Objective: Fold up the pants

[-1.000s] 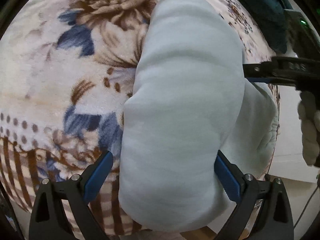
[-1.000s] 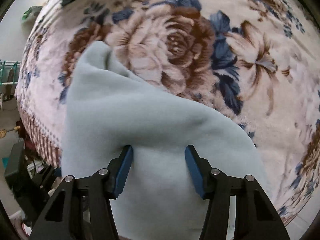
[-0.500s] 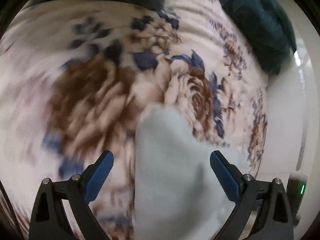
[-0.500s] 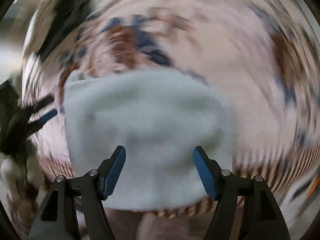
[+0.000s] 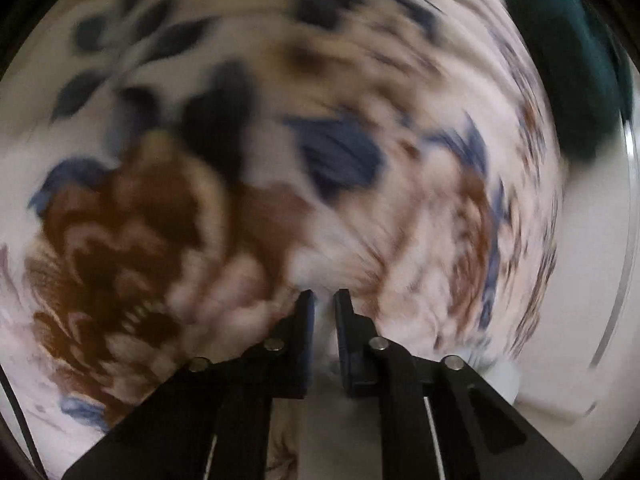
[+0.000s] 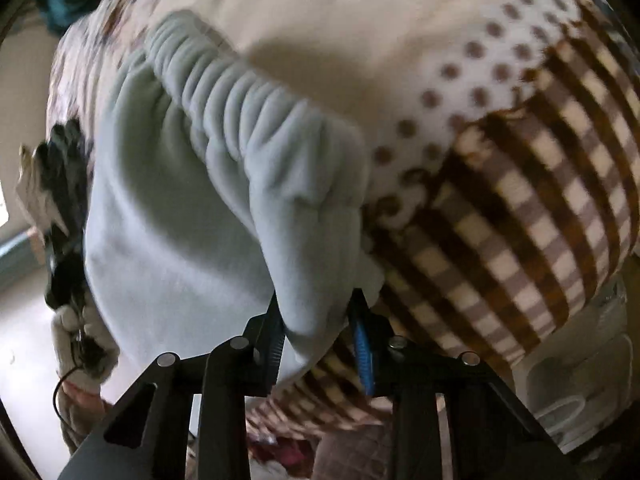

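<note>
The pale blue fleece pants (image 6: pixel 192 208) lie on the floral blanket (image 6: pixel 340 32), gathered elastic waistband toward the far side. My right gripper (image 6: pixel 318 320) is shut on a fold of the pants at the waistband corner. The left wrist view is heavily blurred. My left gripper (image 5: pixel 323 304) has its jaws nearly together with a sliver of pale fabric (image 5: pixel 324 344) between them, over the blanket (image 5: pixel 240 160). The left gripper also shows at the left edge of the right wrist view (image 6: pixel 64 208), beside the pants.
The blanket's checked brown border (image 6: pixel 520 240) hangs over the bed edge at right. A dark teal cloth (image 5: pixel 572 60) lies at the far right of the bed. A white tub (image 6: pixel 580 392) stands on the floor below.
Both grippers went from open around the pants to shut on the fabric. Both cameras swung fast; the right one now faces the waistband and bed edge.
</note>
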A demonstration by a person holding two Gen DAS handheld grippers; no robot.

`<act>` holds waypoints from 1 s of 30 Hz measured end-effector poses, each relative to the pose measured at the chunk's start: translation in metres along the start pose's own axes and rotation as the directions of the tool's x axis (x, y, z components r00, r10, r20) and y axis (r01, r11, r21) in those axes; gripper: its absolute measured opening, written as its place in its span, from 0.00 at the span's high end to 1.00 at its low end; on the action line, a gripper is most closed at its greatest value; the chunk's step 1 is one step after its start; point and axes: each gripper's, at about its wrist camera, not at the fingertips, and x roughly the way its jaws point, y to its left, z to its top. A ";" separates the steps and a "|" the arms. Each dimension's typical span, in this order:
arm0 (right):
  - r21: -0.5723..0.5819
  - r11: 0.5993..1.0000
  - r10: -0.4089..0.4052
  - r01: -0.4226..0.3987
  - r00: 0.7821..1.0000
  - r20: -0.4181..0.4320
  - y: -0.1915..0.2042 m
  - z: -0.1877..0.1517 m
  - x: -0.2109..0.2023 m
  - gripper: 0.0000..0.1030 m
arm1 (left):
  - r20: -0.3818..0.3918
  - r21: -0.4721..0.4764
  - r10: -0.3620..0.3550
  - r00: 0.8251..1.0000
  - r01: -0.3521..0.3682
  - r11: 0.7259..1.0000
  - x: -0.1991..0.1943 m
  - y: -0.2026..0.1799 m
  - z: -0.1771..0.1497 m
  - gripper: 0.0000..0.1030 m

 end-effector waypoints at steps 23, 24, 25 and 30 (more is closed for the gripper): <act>-0.199 0.910 0.359 -0.364 0.931 -0.057 -0.013 0.080 0.010 0.02 | 0.114 0.168 -0.203 0.972 0.183 0.969 -0.022 -0.021 -0.167 0.01; -0.176 0.898 0.395 -0.404 0.915 -0.084 -0.017 0.083 0.018 0.02 | 0.118 0.158 -0.226 0.967 0.206 0.966 -0.020 -0.017 -0.166 0.01; -0.142 0.872 0.452 -0.468 0.882 -0.134 -0.024 0.083 0.027 0.02 | 0.121 0.144 -0.244 0.962 0.227 0.963 -0.018 -0.012 -0.165 0.00; -0.169 0.828 0.481 -0.535 0.831 -0.278 -0.018 0.081 0.051 0.00 | 0.070 0.133 -0.315 0.946 0.304 0.943 -0.010 0.002 -0.156 0.00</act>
